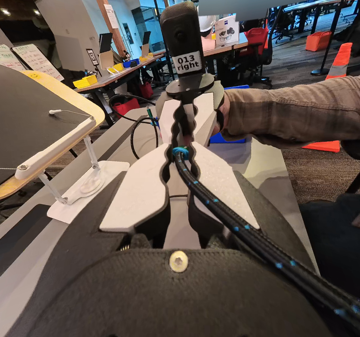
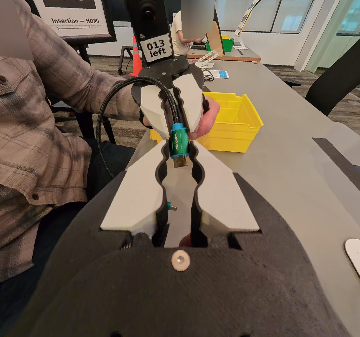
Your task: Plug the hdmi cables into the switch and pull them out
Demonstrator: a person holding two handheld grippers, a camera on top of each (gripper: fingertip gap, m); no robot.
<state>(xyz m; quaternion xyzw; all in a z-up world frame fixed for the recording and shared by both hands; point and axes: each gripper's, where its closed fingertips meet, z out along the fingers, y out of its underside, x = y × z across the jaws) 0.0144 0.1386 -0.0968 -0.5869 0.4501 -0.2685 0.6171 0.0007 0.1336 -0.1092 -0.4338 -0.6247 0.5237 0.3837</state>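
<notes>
While left gripper (image 1: 179, 150) clamps the HDMI plug (image 2: 179, 148), right gripper (image 2: 178, 142) straddles it.
Likely handover — right's contact cannot be told.

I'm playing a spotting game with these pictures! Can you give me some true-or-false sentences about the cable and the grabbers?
1. The plug has a green shell. True.
2. The bin on the table is red. False: it is yellow.
3. The braided cable runs between the left gripper's fingers. True.
4. The plug's gold tip is pushed into a switch. False: it is bare, in the air between the right gripper's fingers.
</notes>
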